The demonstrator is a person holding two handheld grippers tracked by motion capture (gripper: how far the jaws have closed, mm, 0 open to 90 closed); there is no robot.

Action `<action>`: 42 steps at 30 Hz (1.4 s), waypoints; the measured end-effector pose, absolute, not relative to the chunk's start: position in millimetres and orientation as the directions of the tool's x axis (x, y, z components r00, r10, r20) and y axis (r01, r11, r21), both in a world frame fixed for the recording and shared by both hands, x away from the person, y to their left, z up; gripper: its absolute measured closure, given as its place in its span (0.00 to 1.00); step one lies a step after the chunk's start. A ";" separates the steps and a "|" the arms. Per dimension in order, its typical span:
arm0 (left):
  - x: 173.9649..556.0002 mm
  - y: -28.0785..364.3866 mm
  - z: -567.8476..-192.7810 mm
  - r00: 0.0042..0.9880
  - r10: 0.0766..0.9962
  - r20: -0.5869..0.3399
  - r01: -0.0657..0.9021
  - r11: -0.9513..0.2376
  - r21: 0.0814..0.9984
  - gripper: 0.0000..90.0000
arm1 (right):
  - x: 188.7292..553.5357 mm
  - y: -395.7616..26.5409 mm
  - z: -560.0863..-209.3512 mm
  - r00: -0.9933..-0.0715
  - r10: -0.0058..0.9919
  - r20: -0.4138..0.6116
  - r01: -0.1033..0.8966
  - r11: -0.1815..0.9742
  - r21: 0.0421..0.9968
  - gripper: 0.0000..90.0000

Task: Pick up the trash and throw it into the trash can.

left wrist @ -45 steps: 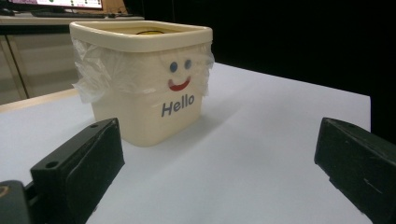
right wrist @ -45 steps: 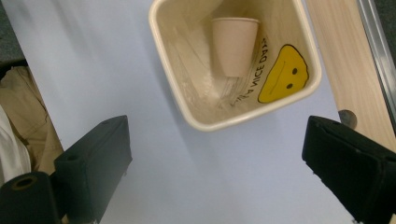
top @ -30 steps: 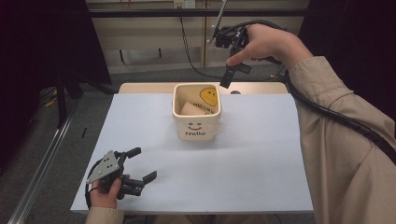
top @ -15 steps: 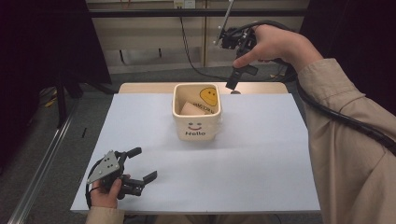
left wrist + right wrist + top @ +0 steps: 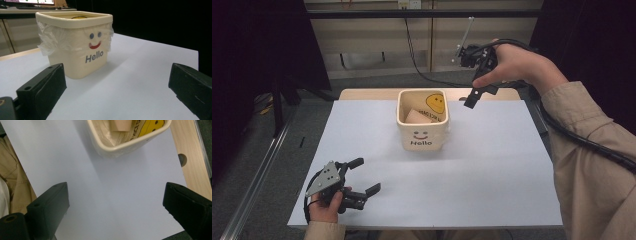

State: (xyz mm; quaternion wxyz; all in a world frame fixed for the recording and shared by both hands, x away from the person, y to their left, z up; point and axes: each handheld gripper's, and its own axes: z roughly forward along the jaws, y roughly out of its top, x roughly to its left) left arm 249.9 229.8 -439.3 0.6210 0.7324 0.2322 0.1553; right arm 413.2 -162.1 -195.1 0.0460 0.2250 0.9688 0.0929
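A white-topped table with a pale wooden far edge (image 5: pixel 372 93) stands on grey carpet (image 5: pixel 257 165) before beige panelled cabinets (image 5: pixel 377 47), dark black surroundings on both sides.

worktop (image 5: pixel 492 190): white sheet lying flat over it, wooden edge (image 5: pixel 367 94) showing at the far side | floor (image 5: pixel 257 165): grey, running alongside | cable (image 5: pixel 412 55): black, hanging down the back wall | metal rail (image 5: pixel 254 187): running along the floor

A glossy cream plastic tub (image 5: pixel 422 127), lined with crinkled clear film (image 5: pixel 50 41), stands on a smooth matt white sheet (image 5: pixel 472 175) over pale wood (image 5: pixel 193 157).
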 end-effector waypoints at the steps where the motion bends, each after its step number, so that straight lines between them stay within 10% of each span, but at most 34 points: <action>1: 250.3 229.4 -439.0 0.845 0.532 -0.055 0.143 -0.125 0.982 0.01 | 411.4 -165.2 -198.2 -0.893 0.447 -0.048 0.430 0.881 0.199 0.07; 42: 249.7 226.6 -438.3 0.848 0.529 -0.036 0.130 -0.143 0.981 0.01 | 350.6 -226.0 -292.6 -0.891 0.454 -0.028 0.444 0.881 0.167 0.08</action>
